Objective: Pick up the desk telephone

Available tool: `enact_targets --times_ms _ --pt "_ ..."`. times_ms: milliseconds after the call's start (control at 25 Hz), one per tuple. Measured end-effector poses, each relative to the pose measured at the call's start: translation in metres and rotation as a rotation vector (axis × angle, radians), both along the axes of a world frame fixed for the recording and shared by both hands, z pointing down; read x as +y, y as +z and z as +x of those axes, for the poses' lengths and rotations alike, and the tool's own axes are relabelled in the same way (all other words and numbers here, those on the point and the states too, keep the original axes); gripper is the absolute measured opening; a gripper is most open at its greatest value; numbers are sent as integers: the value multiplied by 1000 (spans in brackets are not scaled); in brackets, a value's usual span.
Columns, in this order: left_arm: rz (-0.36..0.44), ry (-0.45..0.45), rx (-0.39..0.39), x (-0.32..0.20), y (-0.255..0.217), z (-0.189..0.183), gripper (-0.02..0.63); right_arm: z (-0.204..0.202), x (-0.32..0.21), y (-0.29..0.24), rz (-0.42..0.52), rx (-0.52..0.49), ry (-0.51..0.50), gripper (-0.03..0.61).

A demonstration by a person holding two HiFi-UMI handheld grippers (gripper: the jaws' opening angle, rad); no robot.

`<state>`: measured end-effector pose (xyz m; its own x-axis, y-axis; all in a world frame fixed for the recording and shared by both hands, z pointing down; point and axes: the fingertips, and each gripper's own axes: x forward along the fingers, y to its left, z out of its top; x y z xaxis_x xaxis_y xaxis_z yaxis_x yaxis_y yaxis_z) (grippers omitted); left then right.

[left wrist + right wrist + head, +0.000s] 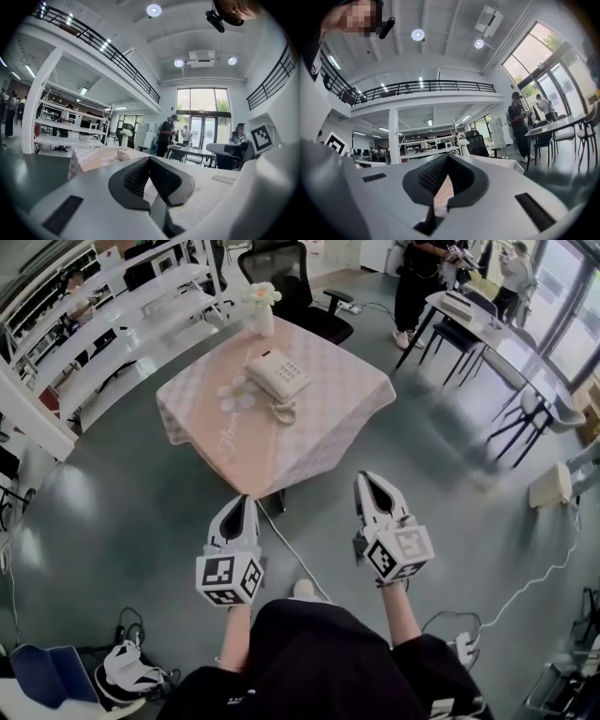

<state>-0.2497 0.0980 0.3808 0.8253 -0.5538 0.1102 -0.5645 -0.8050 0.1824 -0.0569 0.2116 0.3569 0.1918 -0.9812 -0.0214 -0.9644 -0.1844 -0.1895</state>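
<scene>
Grey office floor below, and the left gripper [240, 507] has its fingers pressed together on nothing. The right gripper [373, 486] is the same, and both are held level and aimed ahead, likely lining up the approach. Well beyond them, the desk telephone [277, 379] sits on the table [328, 418], handset cradled, cord coiled beside it, with a flower vase [262, 307] behind. No brand is readable; the only print is the square markers on the gripper cubes.

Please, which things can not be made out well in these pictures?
- Keys of the telephone: too small to read in the head view.
- The telephone in the right gripper view: not visible, likely behind the shut right gripper.
- Table legs, head view: mostly covered by the tablecloth.
</scene>
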Motion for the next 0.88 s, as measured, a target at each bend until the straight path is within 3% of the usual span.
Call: enact_targets --times_ms 520,880 --pt "-44 42 -3 -35 18 46 -2 39 -38 17 -41 5 26 -8" --pt "-78 -60 -15 -84 29 80 -2 84 -98 24 -48 -6 -57 -9"
